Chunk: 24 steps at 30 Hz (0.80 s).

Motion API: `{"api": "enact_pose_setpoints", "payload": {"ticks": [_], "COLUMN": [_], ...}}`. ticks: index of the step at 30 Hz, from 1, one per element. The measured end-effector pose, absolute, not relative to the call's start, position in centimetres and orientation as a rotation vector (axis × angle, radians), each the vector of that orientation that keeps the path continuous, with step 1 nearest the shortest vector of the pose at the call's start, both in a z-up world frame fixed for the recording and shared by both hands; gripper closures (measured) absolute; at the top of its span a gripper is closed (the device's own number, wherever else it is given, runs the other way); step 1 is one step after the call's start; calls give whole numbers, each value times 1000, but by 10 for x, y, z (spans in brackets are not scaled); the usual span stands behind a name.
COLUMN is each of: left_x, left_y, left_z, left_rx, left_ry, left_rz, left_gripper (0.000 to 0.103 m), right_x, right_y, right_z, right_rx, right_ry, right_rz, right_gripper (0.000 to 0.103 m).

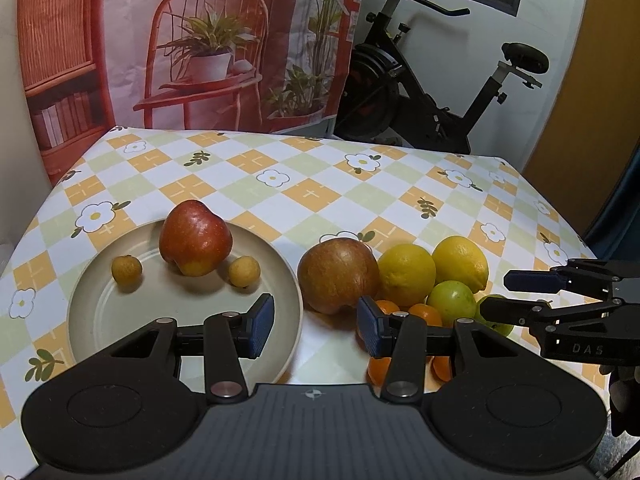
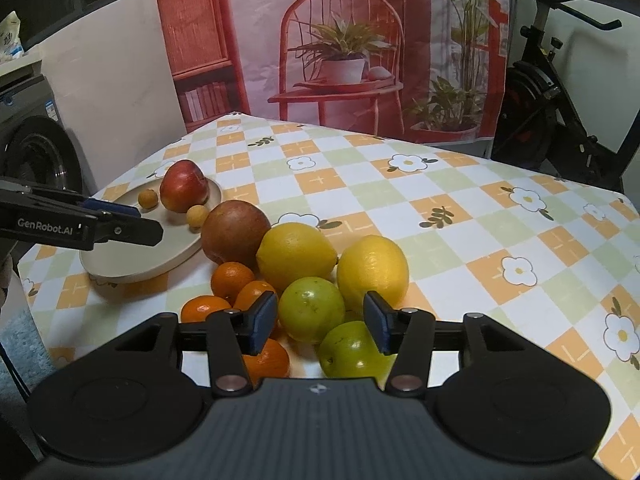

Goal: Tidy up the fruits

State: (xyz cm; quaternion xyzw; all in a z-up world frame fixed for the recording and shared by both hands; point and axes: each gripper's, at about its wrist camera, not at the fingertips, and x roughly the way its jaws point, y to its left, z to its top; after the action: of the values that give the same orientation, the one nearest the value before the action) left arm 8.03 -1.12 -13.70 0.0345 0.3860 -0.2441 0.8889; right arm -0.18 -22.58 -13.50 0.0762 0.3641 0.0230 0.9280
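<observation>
A beige plate (image 1: pixel 184 320) on the left holds a red apple (image 1: pixel 195 238) and two small yellow-brown fruits (image 1: pixel 127 269). Beside its right rim lies a brownish apple (image 1: pixel 338 276), then two lemons (image 1: pixel 406 274), two green fruits (image 2: pixel 311 308) and several mandarins (image 2: pixel 233 278) in one pile. My left gripper (image 1: pixel 316 324) stands open and holds nothing, over the gap between the plate and the brownish apple. My right gripper (image 2: pixel 320 322) hovers open above the pile. One green fruit shows in its gap, clear of the right pad.
The checked flower tablecloth (image 1: pixel 304 192) covers the table, with bare cloth behind and to the right of the fruit. A printed backdrop (image 1: pixel 192 40) hangs behind, an exercise bike (image 1: pixel 432 92) stands at the back right, and a washing machine (image 2: pixel 36 152) sits off the table's left.
</observation>
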Motion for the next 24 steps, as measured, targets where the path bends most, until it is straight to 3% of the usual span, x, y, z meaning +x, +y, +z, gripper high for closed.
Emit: {"api": "enact_pose_setpoints", "payload": {"ticks": [8, 12, 24], "left_x": [87, 108, 165], "left_y": [-13, -23, -108], "left_z": [-135, -131, -129], "left_rx": [76, 75, 58], "left_ry": [814, 831, 907], "left_rz": [-525, -574, -749], "left_gripper": [55, 62, 63], "right_x": [0, 6, 28], "right_y": [-234, -241, -272], "right_z": [-134, -135, -143], "right_rx": [166, 144, 99], "right_ry": [757, 779, 870], "right_rz": [35, 37, 58], "right_gripper": [52, 52, 52]}}
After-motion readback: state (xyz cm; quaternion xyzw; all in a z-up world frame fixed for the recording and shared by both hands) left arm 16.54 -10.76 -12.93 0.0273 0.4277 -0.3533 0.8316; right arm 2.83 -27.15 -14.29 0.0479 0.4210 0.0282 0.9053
